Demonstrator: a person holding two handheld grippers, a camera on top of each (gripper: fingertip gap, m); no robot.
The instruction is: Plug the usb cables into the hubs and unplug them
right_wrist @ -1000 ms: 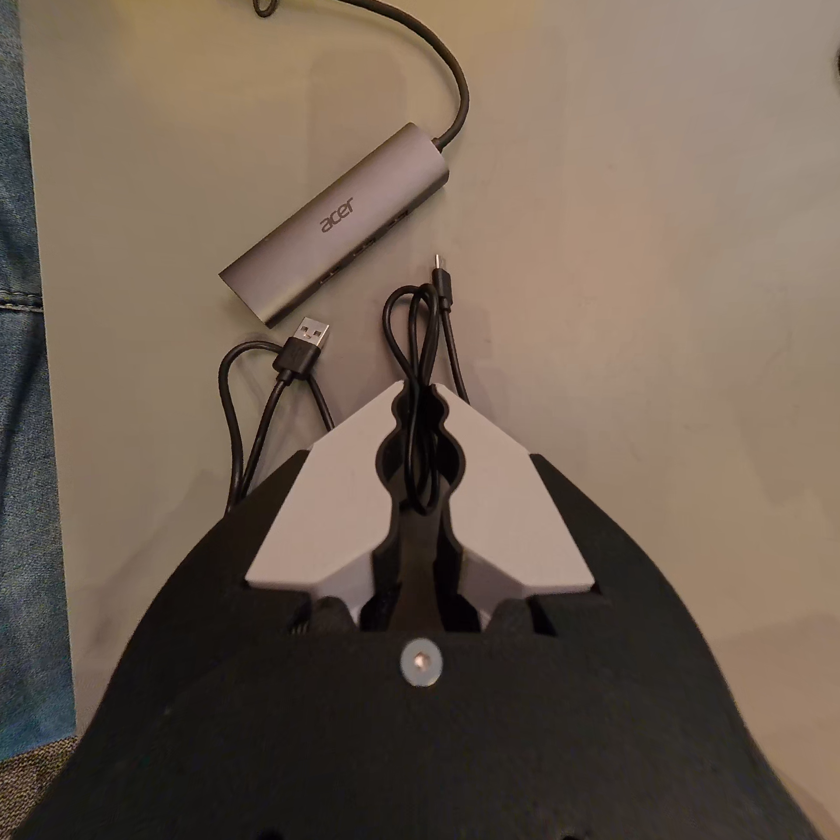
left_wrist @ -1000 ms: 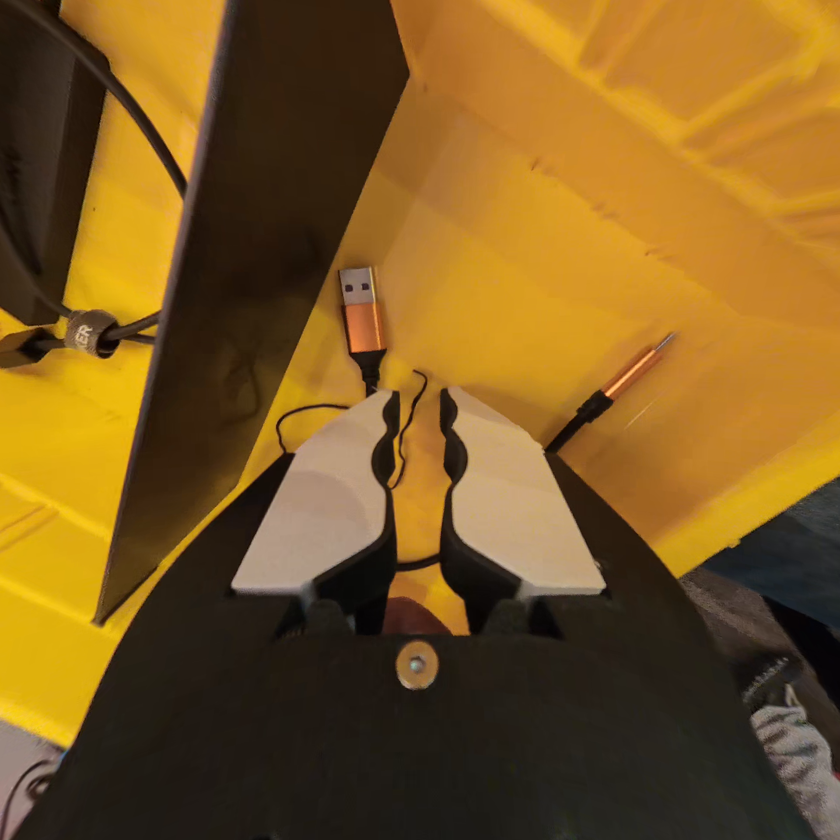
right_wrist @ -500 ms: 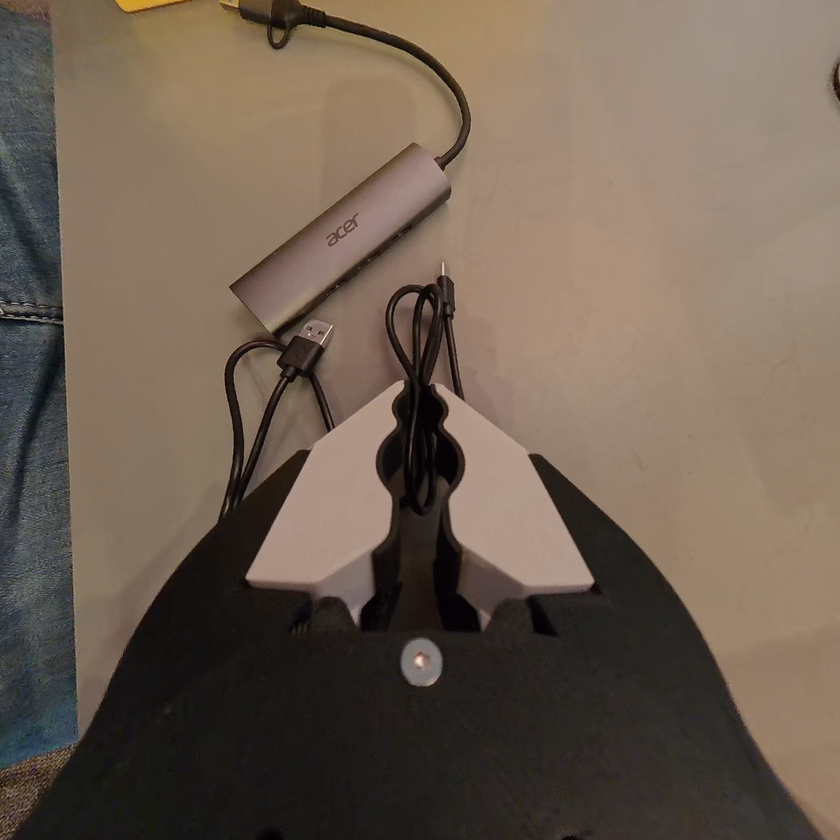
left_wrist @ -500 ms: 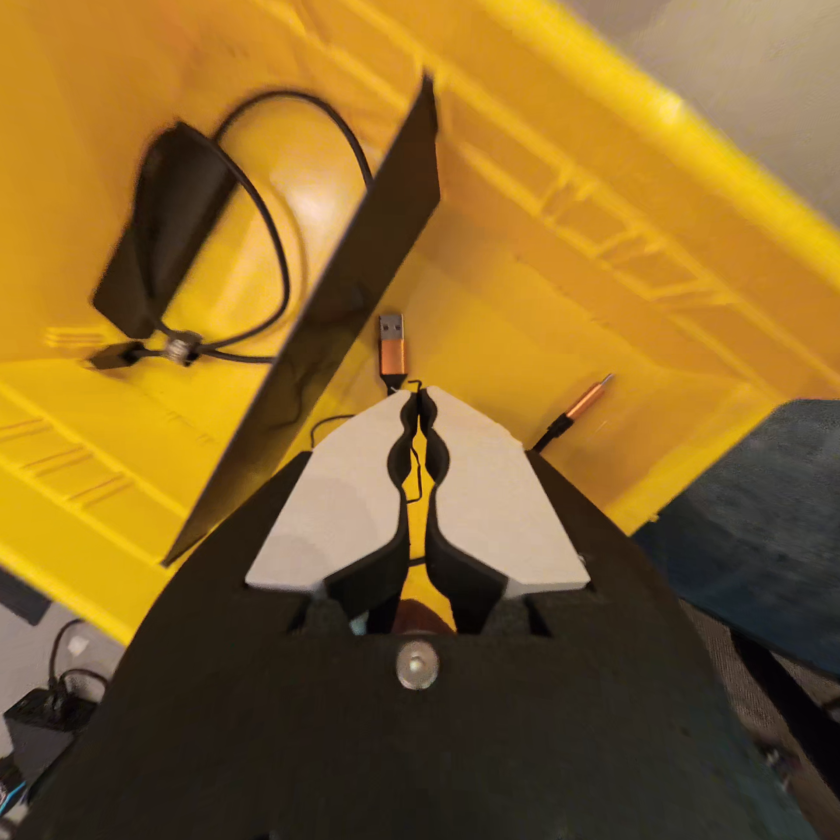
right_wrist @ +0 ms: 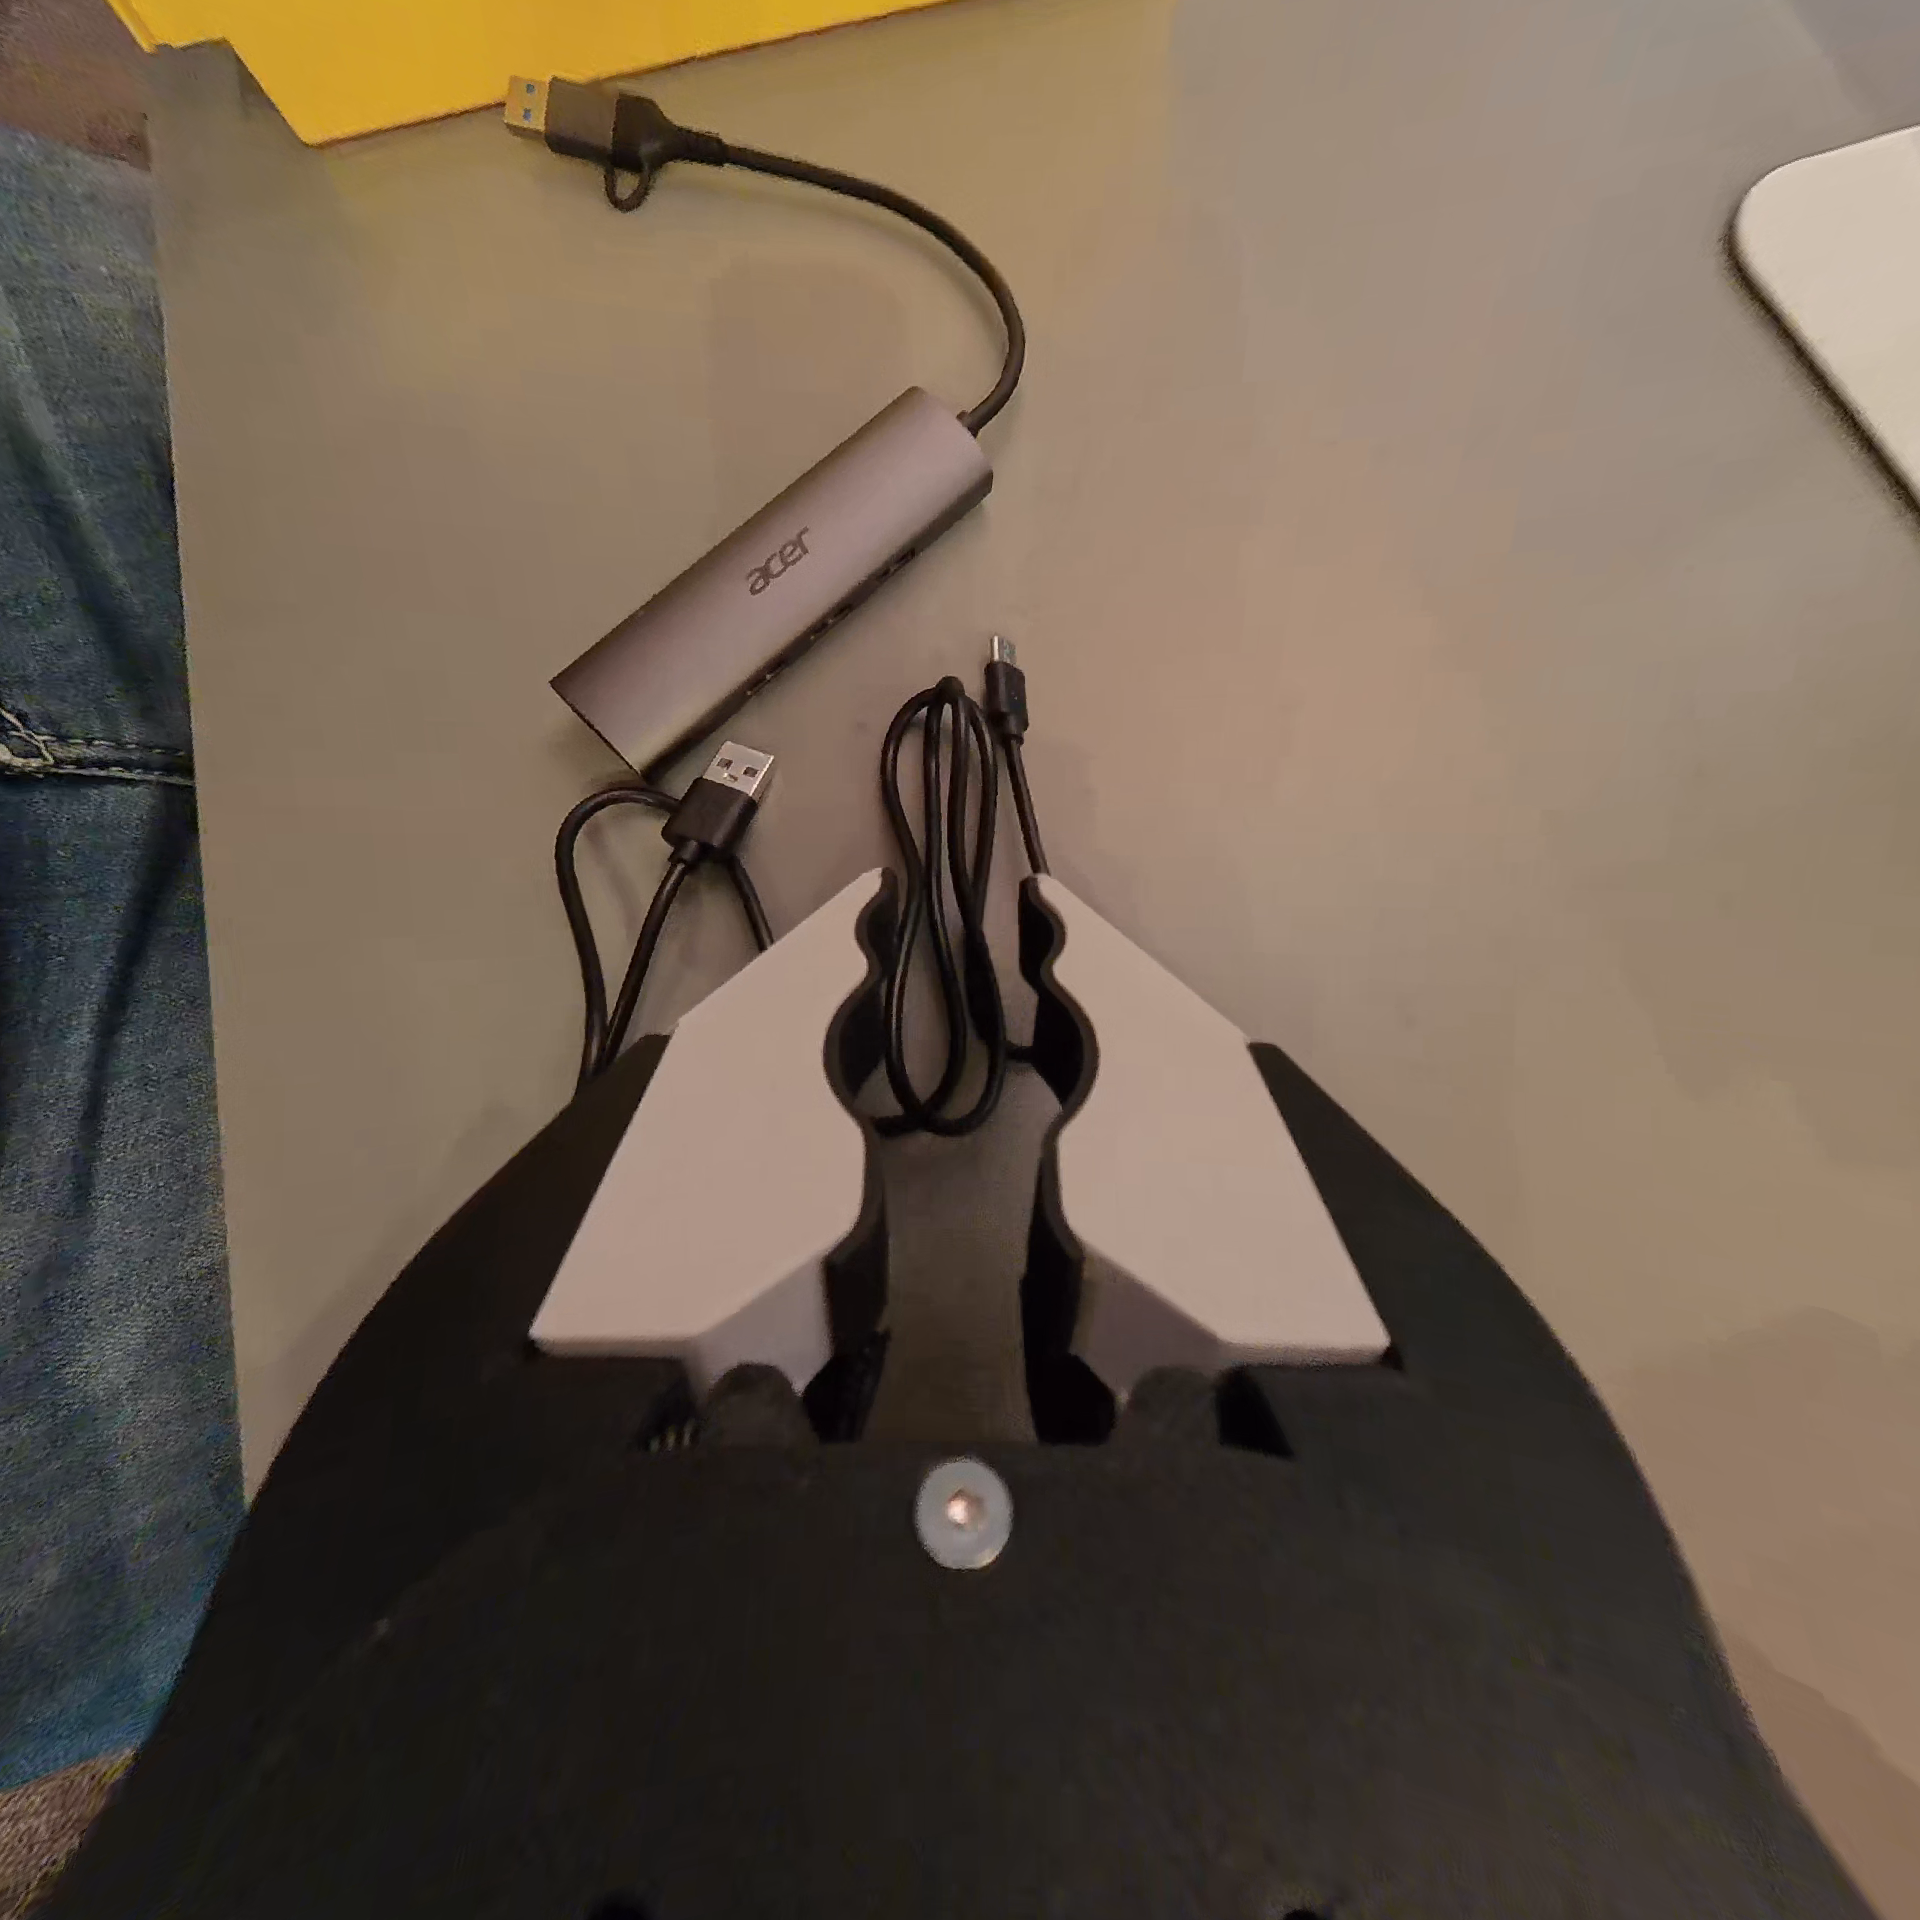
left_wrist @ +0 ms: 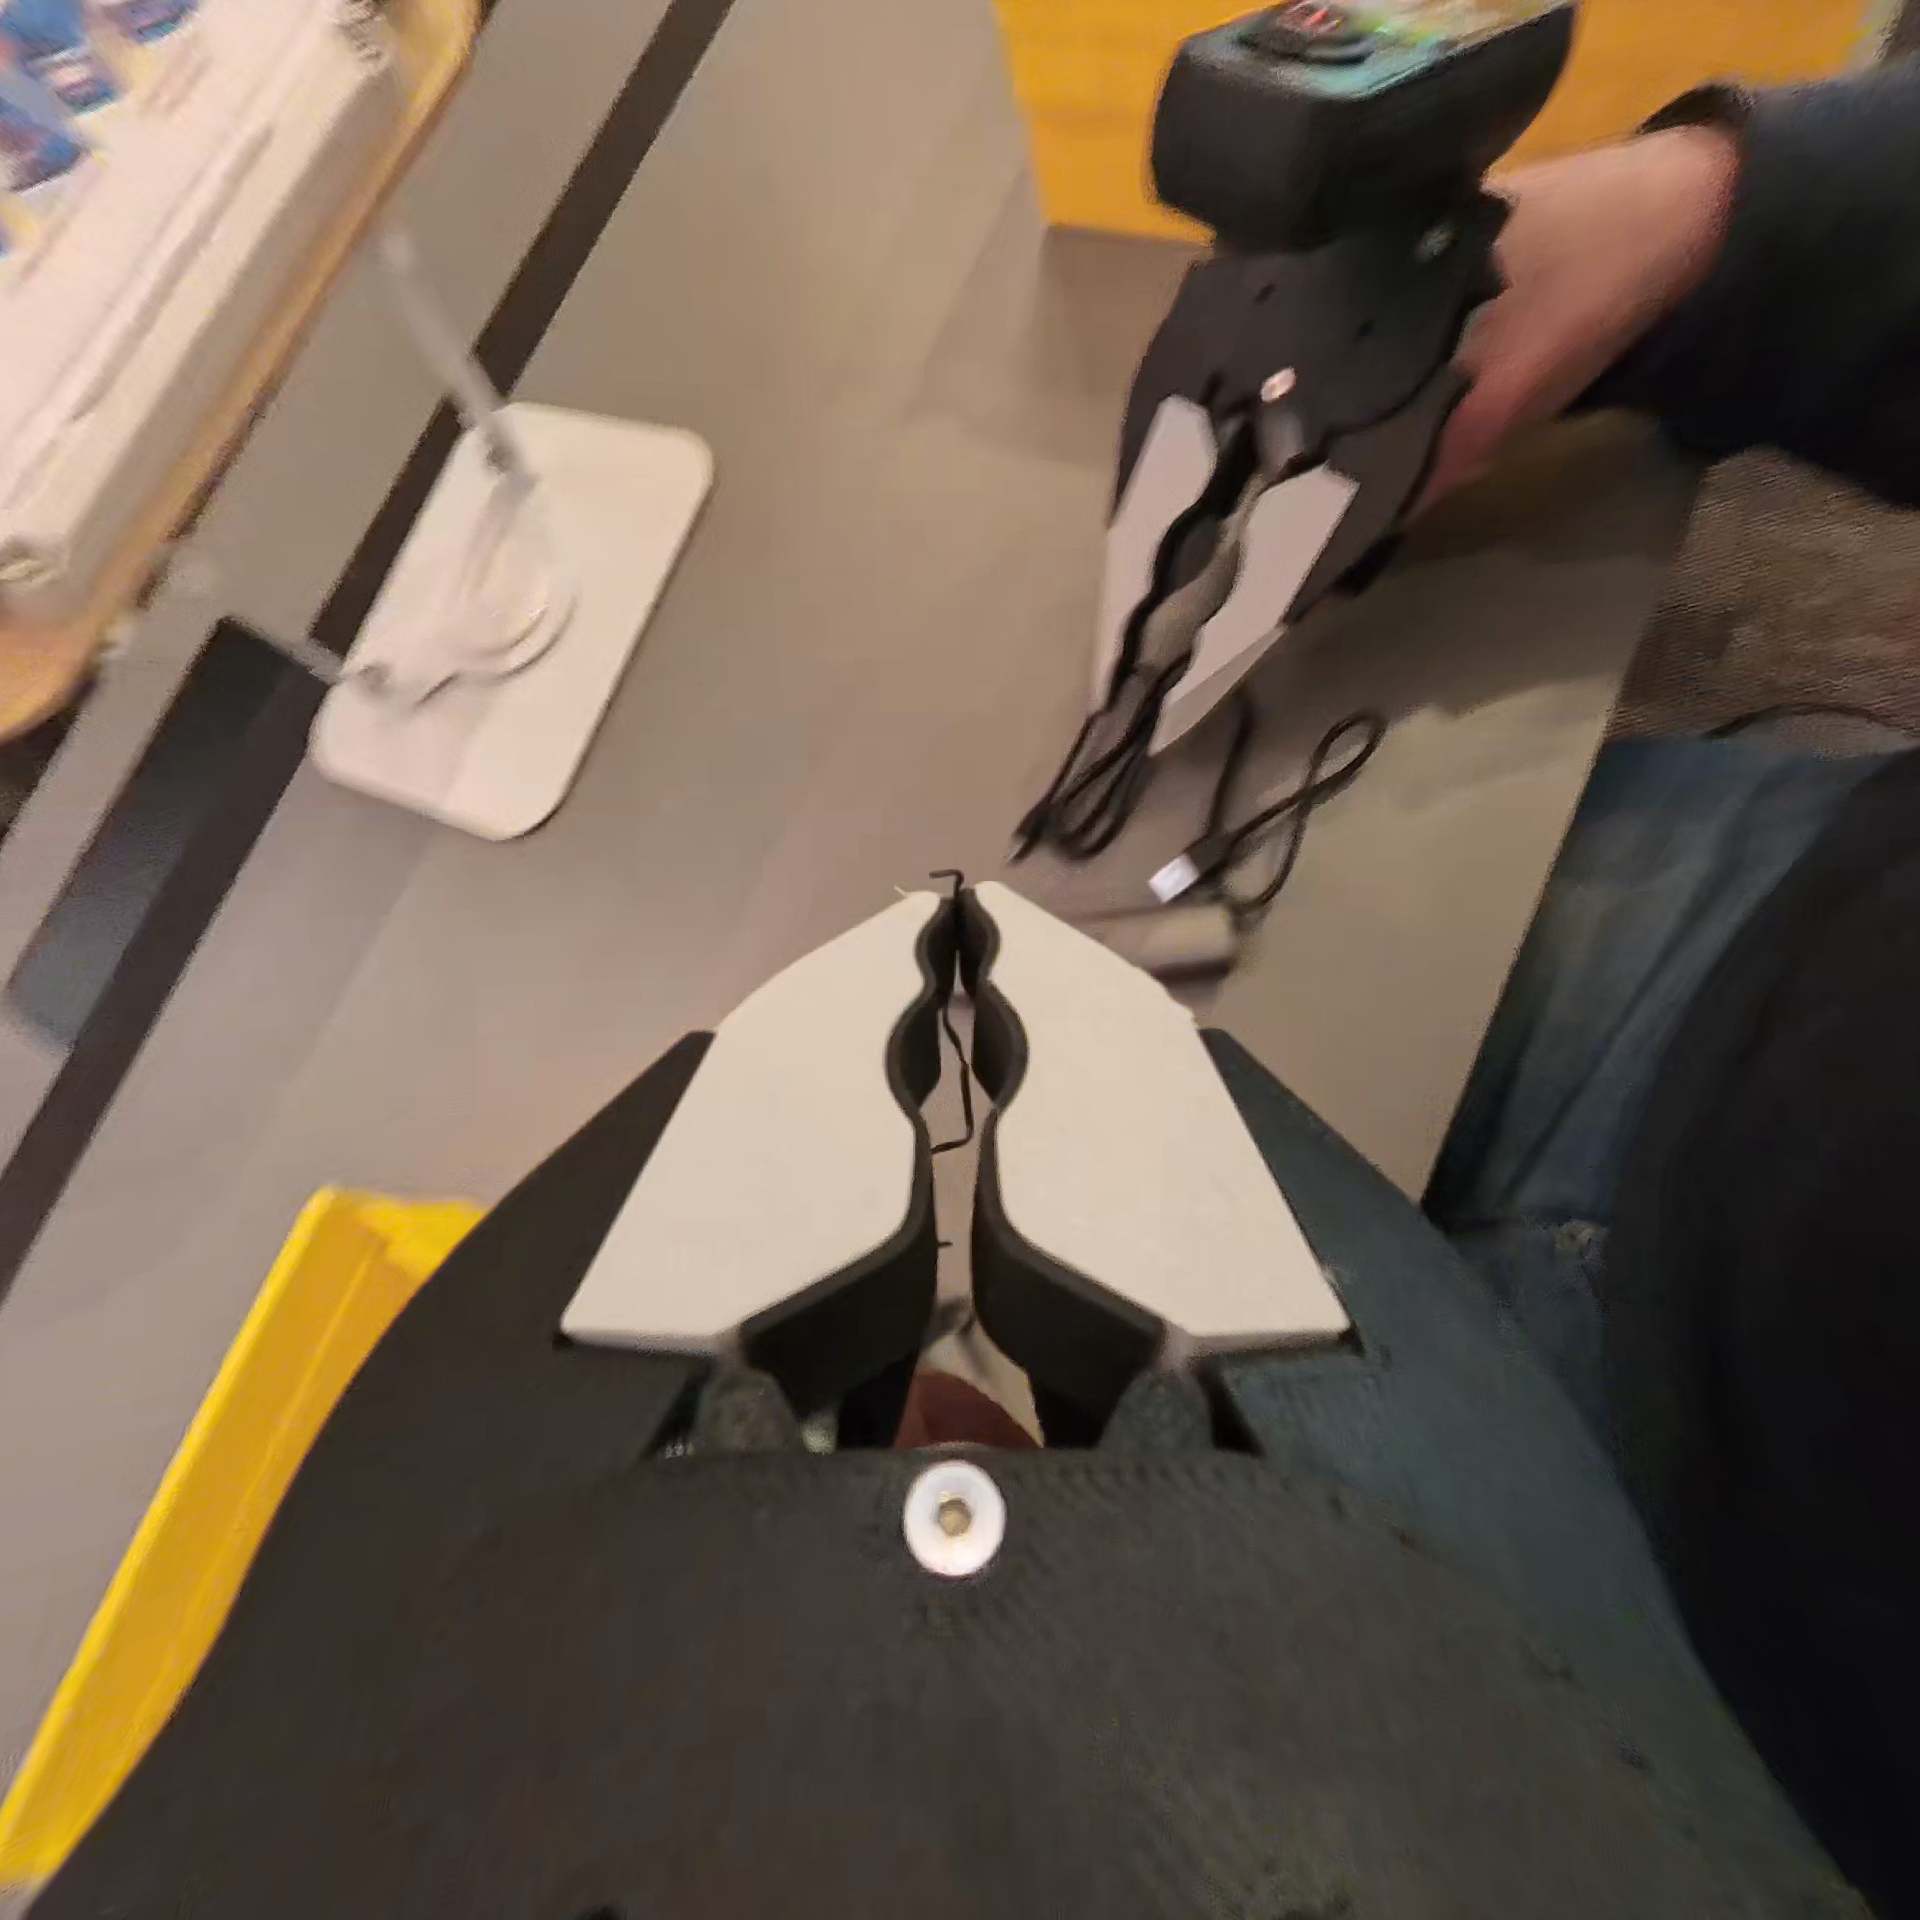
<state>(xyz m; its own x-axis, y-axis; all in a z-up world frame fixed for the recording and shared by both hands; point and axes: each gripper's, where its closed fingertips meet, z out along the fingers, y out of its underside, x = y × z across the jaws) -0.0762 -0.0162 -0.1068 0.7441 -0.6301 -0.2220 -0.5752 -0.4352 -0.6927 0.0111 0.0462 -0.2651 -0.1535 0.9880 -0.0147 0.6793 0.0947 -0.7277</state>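
Observation:
In the left wrist view my left gripper is shut on a thin black cable pinched between its jaws; the cable's plugs are hidden. My right gripper is open, and it also shows farther off in the left wrist view. A looped black USB cable lies on the table between its fingers, with its USB-A plug to the left and its small plug ahead. A grey hub lies just beyond, its own cable ending in a plug.
The grey table bears a white stand base to the left, also seen at the right wrist view's right edge. A yellow bin's edge sits below my left gripper. A person's jeans border the table.
My left gripper shut on the thin cable in the yellow bin, rose out and swung over the table. My right gripper opened and let go of the black cable loop.

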